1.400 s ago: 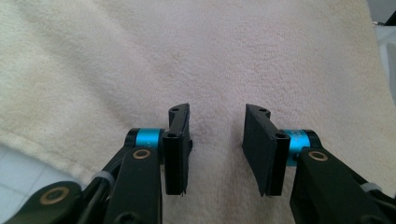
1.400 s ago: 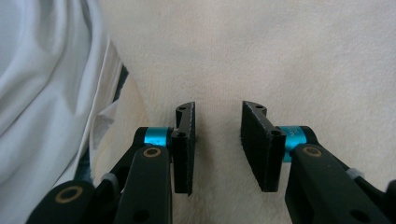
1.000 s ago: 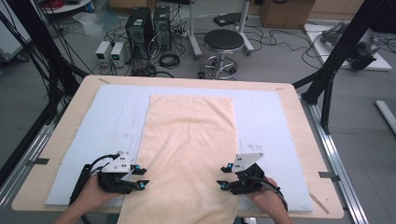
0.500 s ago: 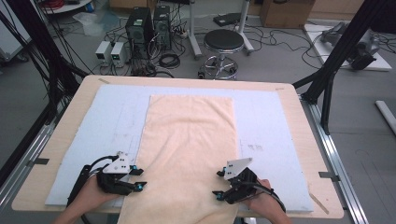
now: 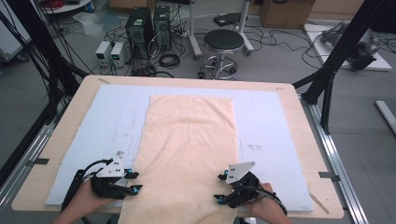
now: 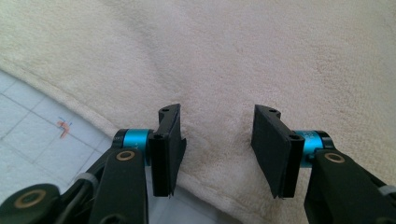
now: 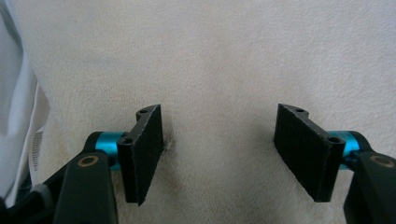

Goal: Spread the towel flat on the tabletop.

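Opening further over the towel (image 5: 189,154), right gripper (image 5: 219,186) jaws now spread, nothing pinched; left gripper (image 5: 135,182) half-spread astride towel edge. Near-edge grab pending.

A pale cream, rectangular terry-cloth towel (image 5: 189,149) lies spread flat lengthwise down the middle of the table. Its far edge runs straight near the table's far side, and its near end reaches the front edge. The surface shows only faint, shallow creases.
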`<state>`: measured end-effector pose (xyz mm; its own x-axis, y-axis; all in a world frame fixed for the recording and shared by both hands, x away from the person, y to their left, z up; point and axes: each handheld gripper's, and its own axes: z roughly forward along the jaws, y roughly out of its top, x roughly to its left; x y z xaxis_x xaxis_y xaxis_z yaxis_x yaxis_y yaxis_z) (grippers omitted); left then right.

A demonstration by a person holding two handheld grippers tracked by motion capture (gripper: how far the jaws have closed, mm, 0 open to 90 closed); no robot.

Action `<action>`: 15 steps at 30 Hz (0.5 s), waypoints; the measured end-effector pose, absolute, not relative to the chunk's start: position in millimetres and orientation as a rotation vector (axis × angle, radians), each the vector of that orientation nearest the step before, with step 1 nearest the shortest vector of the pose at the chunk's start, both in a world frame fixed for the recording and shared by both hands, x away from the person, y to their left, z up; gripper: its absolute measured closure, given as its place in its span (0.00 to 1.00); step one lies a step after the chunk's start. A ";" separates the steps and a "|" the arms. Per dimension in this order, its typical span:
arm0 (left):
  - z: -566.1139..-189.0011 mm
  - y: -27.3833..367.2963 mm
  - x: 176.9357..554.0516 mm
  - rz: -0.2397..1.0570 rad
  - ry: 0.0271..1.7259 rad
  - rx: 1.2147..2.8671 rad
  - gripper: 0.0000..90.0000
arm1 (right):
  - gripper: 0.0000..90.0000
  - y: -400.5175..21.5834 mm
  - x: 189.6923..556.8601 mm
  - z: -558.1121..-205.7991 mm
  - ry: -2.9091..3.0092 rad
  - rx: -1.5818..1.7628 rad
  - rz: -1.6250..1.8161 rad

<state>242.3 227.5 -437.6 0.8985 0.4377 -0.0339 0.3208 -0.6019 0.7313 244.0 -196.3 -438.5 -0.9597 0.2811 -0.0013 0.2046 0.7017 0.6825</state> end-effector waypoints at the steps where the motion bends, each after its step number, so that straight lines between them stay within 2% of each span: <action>1: -437.4 227.4 242.3 0.183 0.546 2.258 0.58 | 0.34 -196.5 245.1 -438.6 2.799 0.403 1.106; 6: -433.3 225.8 246.8 0.178 0.578 2.232 0.48 | 0.26 -200.5 252.2 -438.4 2.767 0.489 1.135; 15: -426.3 225.9 264.4 0.197 0.664 2.163 0.32 | 0.20 -211.7 265.0 -429.1 2.656 0.628 1.163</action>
